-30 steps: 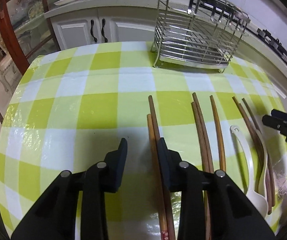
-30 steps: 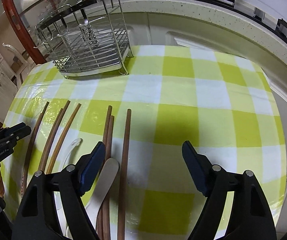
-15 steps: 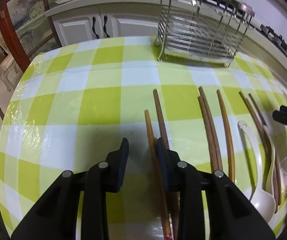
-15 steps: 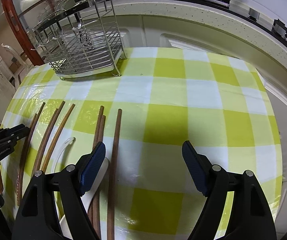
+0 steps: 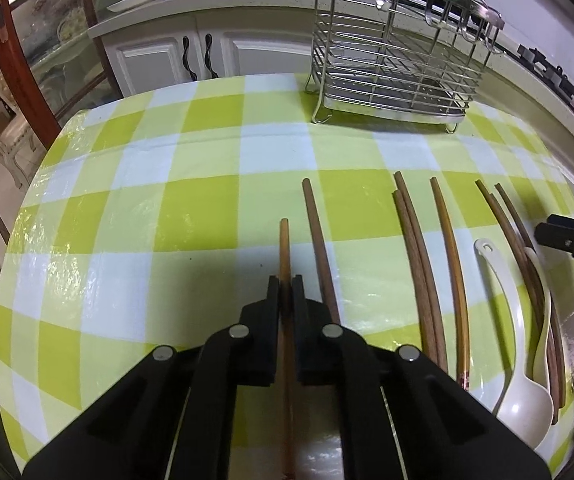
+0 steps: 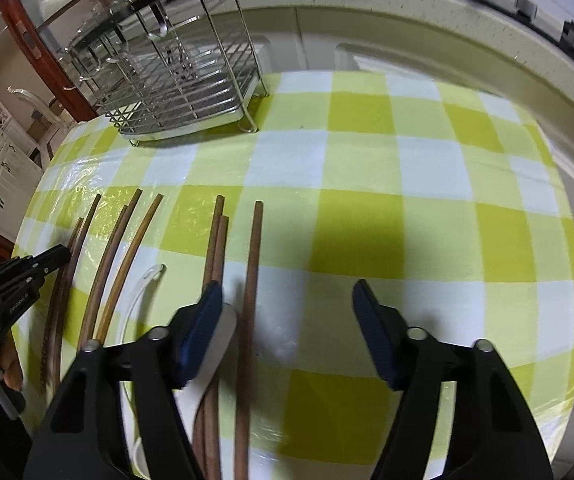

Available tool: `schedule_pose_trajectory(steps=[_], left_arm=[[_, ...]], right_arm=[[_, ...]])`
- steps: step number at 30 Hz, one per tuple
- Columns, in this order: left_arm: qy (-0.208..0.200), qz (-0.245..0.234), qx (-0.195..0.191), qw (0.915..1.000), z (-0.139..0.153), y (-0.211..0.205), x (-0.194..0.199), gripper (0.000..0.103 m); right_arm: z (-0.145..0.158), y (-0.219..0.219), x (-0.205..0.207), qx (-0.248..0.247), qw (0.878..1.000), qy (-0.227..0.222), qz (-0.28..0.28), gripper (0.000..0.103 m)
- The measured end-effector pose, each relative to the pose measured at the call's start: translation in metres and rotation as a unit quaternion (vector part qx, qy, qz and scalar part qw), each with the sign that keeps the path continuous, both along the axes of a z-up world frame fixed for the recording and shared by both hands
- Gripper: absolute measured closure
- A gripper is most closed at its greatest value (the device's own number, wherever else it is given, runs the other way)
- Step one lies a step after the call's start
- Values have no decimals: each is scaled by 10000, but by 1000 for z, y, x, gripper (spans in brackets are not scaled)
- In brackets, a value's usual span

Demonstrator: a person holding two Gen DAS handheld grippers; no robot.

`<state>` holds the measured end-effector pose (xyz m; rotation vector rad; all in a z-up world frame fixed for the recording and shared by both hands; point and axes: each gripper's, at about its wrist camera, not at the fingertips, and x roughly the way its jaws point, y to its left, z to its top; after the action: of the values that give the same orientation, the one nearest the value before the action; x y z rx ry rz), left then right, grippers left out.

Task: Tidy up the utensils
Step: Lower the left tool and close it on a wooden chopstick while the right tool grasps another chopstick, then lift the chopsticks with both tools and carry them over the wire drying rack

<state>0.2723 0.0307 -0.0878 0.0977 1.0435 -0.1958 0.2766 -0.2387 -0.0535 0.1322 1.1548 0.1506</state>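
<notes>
Chopstick (image 5: 284, 248) clamped between left hand-held gripper (image 5: 285, 292) fingers.

Indoor overhead light, moderately bright. Glossy checked tablecloth (image 5: 215, 184) shows white glare patches near left and right edges. Soft dark shadow ahead of each gripper. Strong fisheye bowing, black vignette in corners. Wire rack (image 6: 183, 80) slightly blurred; near gripper bodies soft
</notes>
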Motion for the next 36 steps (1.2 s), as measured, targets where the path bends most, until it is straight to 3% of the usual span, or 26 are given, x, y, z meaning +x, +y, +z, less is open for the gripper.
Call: schedule_pose_trajectory(steps=[12,17,24,36], left_arm=[[-144,-19,-215,9997,9,11,-5,97],[-193,-41,-295,9994,14,12,-8,97],[-283,-27,-357,9990,23,17,-12,97],[-709,-21,-448,9965,58,12,-31,97]], right_arm=[[-6,25,10,-740,9971,92,176,67],[-4,37,9,-839,9956,33,409,93],[3,27,7,-649,9971,-44,395,95],[76,15,-28,-533,9933,-1008,170,95]])
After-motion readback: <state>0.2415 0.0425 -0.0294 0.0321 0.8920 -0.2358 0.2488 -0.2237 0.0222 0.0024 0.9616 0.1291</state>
